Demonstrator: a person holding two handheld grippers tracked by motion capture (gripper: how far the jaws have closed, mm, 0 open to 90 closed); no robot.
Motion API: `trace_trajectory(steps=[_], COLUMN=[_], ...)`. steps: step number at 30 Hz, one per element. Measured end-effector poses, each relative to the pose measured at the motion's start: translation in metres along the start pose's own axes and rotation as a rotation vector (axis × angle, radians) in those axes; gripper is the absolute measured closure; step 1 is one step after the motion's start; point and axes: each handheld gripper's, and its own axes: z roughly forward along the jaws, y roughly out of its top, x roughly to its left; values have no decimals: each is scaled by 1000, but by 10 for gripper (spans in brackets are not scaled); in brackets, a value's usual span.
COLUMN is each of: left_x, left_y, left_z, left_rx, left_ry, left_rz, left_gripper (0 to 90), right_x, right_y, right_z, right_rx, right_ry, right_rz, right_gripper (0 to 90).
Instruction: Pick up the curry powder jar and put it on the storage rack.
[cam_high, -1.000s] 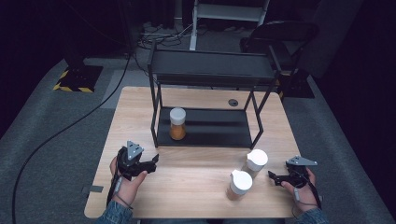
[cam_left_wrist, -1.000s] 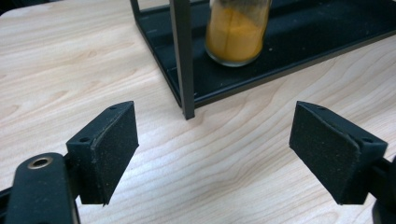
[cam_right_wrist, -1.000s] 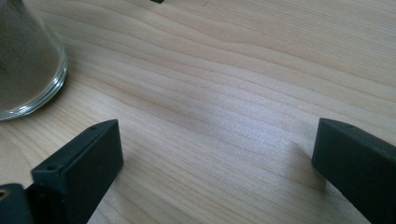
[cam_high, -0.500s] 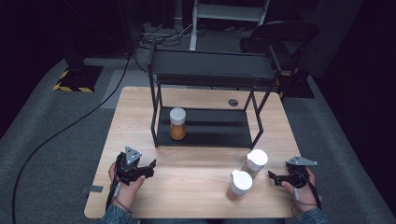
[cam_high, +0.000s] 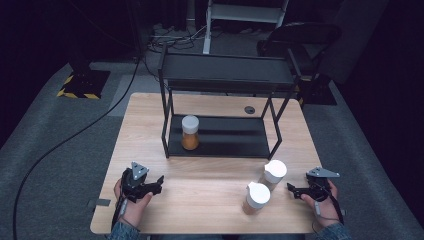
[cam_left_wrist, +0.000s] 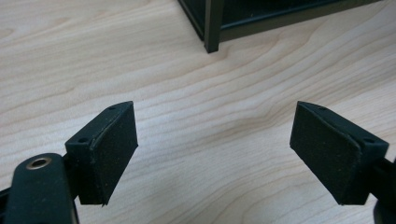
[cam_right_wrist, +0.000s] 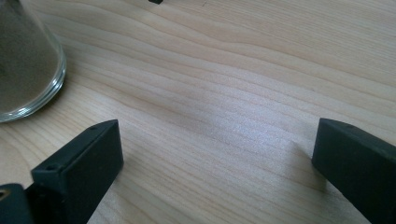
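A black two-tier rack (cam_high: 225, 75) stands at the back middle of the wooden table (cam_high: 210, 180). On its lower shelf sits a jar with orange contents and a white lid (cam_high: 190, 132). Two white-lidded jars rest on the table at front right, one nearer the rack (cam_high: 273, 173) and one nearer the front edge (cam_high: 256, 197). My left gripper (cam_high: 159, 181) lies low at front left, open, with bare wood between its pads (cam_left_wrist: 114, 151). My right gripper (cam_high: 291, 189) is at front right, open and empty, just right of the jars; a glass jar base (cam_right_wrist: 25, 65) sits beside its left jaw.
A rack leg (cam_left_wrist: 214, 25) stands ahead of the left gripper. A small dark round fitting (cam_high: 249, 109) sits in the table behind the rack. A black cable (cam_high: 65, 140) runs over the grey floor at left. A dark chair (cam_high: 305, 35) stands behind the table.
My left gripper has sunk toward the table's front left and now rests lower in the hand. The right gripper and the jars have not moved.
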Motion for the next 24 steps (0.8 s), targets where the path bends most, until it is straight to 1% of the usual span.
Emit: trace_trajectory(steps=[7, 10, 13, 17, 19, 23, 24], left_x=[1, 2, 3, 3, 4, 4, 5], left_y=[-8, -11, -13, -17, -18, -18, -18], left_z=[4, 6, 8, 10, 11, 11, 11], left_rx=[17, 38, 55, 86, 83, 86, 89], left_ry=[1, -3, 9, 26, 22, 25, 23], left_rz=[-7, -6, -9, 0, -16, -16, -11], left_gripper=[138, 137, 137, 137, 129, 115, 107], right_x=[0, 0, 0, 0, 0, 0, 0], right_y=[0, 0, 0, 0, 0, 0, 0], right_z=[0, 0, 0, 0, 0, 0, 0], right_rx=[0, 0, 0, 0, 0, 0, 0], right_ry=[0, 0, 0, 0, 0, 0, 0], right_rz=[0, 0, 0, 0, 0, 0, 0], right_gripper=[17, 17, 17, 17, 17, 17, 17])
